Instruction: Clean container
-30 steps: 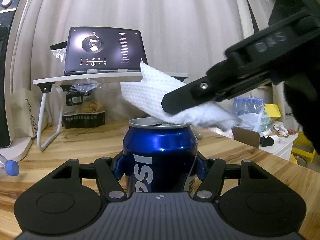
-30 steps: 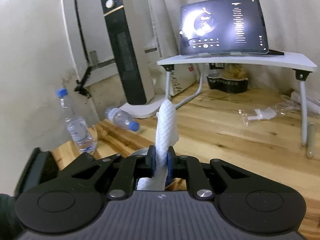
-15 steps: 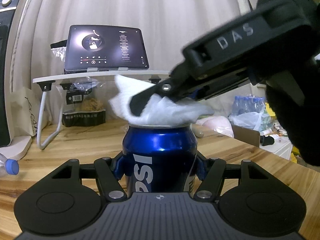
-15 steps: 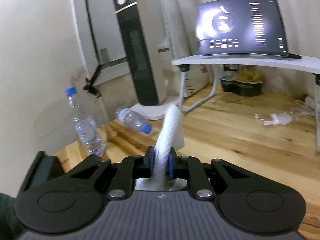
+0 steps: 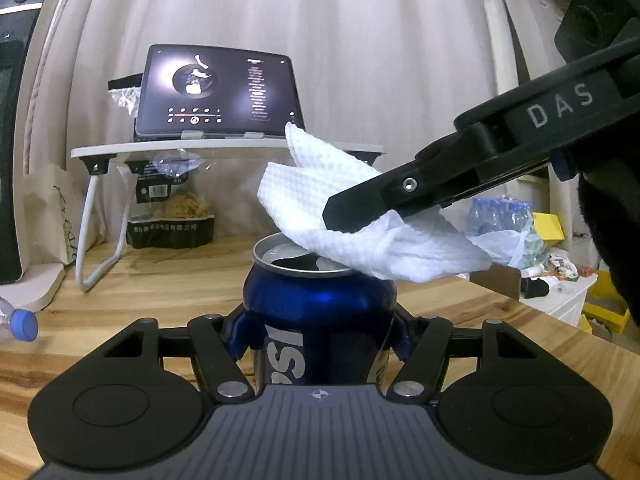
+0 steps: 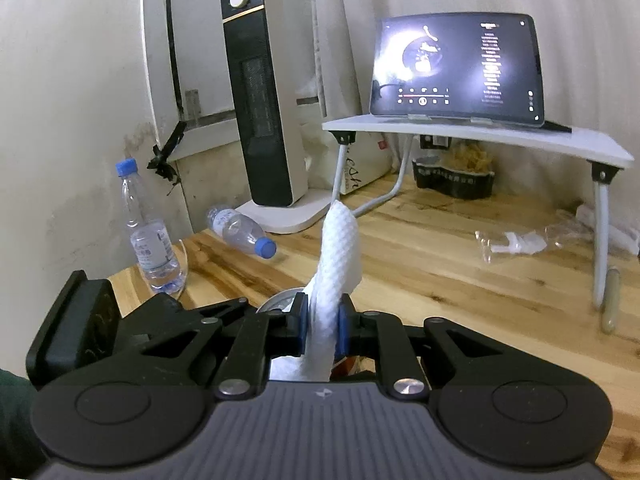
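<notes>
A blue Pepsi can (image 5: 320, 312) stands upright on the wooden table, and my left gripper (image 5: 320, 334) is shut on its body. Its open silver top (image 5: 288, 258) shows. My right gripper (image 6: 322, 320) is shut on a folded white paper towel (image 6: 338, 248). In the left wrist view that gripper (image 5: 340, 216) reaches in from the right and holds the towel (image 5: 360, 216) over the right side of the can's rim, touching it. In the right wrist view only a sliver of the can top (image 6: 280, 300) shows below the fingers.
A tablet (image 5: 216, 92) sits on a small white lap desk (image 5: 224, 148) behind the can. A tower heater (image 6: 260, 120) stands at the wall. One water bottle (image 6: 150, 236) stands, another (image 6: 240, 232) lies on the table. Clear plastic wrap (image 6: 516, 242) lies right.
The right gripper with the towel swept left across the can's top half a second ago, then drew back to the right, uncovering the left part of the top. The left gripper stayed put.
</notes>
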Demonstrator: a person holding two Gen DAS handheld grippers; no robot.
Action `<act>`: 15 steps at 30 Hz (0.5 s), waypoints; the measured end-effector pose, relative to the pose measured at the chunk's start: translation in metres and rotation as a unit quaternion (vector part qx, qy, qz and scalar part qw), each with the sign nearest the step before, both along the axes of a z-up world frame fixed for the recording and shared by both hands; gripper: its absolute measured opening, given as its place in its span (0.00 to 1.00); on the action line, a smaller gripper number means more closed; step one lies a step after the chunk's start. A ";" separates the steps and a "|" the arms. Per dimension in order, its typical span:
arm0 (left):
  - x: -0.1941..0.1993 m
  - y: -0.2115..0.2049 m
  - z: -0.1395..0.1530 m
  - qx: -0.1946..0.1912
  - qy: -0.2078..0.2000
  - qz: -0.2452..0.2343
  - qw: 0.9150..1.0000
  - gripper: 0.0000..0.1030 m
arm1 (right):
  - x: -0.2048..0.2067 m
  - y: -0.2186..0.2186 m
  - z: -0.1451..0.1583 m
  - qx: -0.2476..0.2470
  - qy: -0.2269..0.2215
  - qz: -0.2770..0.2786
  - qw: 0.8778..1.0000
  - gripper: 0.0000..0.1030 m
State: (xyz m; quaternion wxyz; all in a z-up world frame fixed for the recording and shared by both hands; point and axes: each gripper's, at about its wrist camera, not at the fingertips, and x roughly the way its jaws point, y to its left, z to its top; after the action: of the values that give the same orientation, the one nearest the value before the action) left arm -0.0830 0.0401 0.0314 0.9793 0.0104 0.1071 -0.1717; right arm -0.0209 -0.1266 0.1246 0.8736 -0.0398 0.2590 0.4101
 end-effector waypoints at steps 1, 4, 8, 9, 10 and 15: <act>0.000 -0.001 0.000 0.002 0.000 -0.001 1.000 0.65 | 0.001 0.002 -0.001 -0.002 -0.003 -0.001 1.000 0.17; 0.002 -0.001 0.000 0.003 0.006 -0.003 1.000 0.65 | 0.006 0.006 -0.004 -0.014 -0.020 -0.014 1.000 0.17; 0.003 0.001 0.000 -0.004 0.008 0.001 1.000 0.65 | 0.018 -0.010 -0.003 0.034 -0.004 -0.040 0.999 0.17; 0.004 0.001 0.000 -0.003 0.009 0.001 1.000 0.65 | 0.022 -0.017 -0.003 0.058 0.008 -0.047 0.997 0.17; 0.005 0.001 -0.001 -0.004 0.011 0.001 1.000 0.65 | 0.028 -0.025 -0.005 0.075 0.019 -0.056 0.995 0.17; 0.008 0.003 -0.001 -0.010 0.021 0.005 1.000 0.65 | 0.048 -0.062 -0.034 0.076 0.073 -0.110 0.988 0.17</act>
State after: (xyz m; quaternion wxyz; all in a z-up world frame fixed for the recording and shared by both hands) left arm -0.0749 0.0433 0.0304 0.9778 -0.0038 0.1258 -0.1677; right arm 0.0274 -0.1889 0.0906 0.8926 0.0855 0.2932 0.3317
